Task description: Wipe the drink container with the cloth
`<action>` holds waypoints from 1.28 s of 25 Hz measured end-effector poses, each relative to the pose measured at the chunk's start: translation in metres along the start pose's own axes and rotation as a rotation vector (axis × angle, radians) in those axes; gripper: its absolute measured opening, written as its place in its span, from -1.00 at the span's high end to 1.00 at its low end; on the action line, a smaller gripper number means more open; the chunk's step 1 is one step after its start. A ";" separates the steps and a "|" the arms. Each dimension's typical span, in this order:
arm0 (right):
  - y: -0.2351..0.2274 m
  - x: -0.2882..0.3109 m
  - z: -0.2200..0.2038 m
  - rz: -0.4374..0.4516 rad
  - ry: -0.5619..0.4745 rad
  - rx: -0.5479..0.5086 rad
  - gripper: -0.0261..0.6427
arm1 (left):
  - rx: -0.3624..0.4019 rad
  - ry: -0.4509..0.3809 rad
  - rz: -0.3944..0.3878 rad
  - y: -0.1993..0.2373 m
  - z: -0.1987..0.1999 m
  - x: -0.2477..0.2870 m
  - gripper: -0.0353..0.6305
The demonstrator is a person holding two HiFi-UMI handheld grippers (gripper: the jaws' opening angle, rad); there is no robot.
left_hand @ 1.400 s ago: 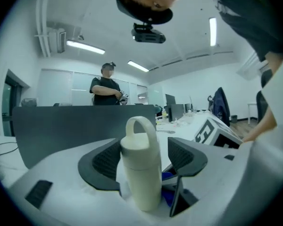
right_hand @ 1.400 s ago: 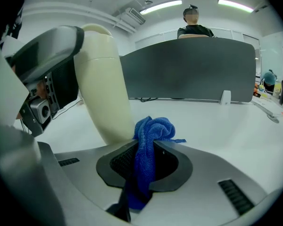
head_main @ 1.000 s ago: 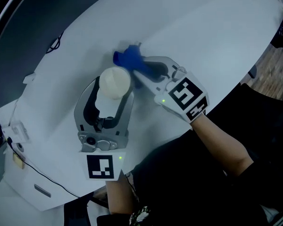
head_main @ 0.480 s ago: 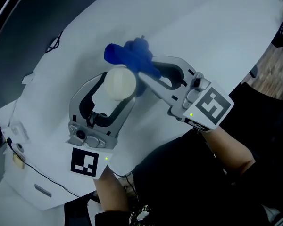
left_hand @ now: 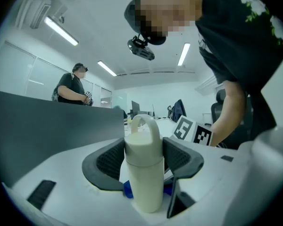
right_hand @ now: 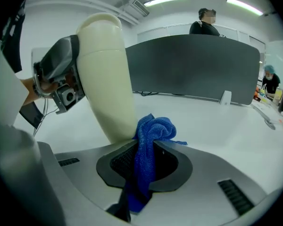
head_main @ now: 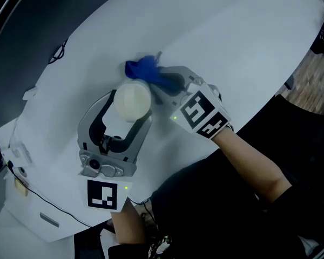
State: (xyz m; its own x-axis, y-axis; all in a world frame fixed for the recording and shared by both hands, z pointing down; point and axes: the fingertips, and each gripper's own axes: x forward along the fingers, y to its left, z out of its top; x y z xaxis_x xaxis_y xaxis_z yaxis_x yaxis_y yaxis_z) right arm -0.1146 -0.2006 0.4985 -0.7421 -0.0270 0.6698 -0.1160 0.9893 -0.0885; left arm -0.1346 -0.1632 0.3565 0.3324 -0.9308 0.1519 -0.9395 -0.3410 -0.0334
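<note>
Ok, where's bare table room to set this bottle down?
Bare: the wide table stretch beyond the cloth toward the far rim, and the strip left of the left gripper. Crowded: where bottle, cloth and right gripper meet.

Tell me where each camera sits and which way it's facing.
Head view: on the head, facing steeply down at the white table; left gripper, right gripper and right forearm show.
Left gripper view: on that gripper, looking along its jaws clamped on the cream loop-handled drink bottle.
Right gripper view: on that gripper, looking along jaws pinching the blue cloth.
Shared: all show the bottle.
</note>
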 end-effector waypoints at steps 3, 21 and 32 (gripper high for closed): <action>0.000 0.000 -0.001 -0.014 -0.008 -0.004 0.77 | -0.001 0.020 0.187 -0.003 0.007 -0.006 0.15; -0.002 -0.020 0.007 0.008 -0.110 0.073 0.73 | 0.093 -0.011 0.207 -0.006 0.018 -0.002 0.23; -0.003 -0.092 0.101 0.224 -0.515 0.222 0.73 | 0.081 -0.053 -0.092 -0.005 0.023 -0.006 0.24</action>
State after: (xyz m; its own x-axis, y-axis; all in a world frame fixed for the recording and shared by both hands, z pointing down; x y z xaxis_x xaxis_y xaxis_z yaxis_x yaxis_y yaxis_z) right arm -0.1126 -0.2153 0.3623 -0.9822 0.0580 0.1786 -0.0134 0.9269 -0.3750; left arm -0.1302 -0.1594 0.3328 0.4226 -0.9002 0.1057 -0.8958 -0.4325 -0.1020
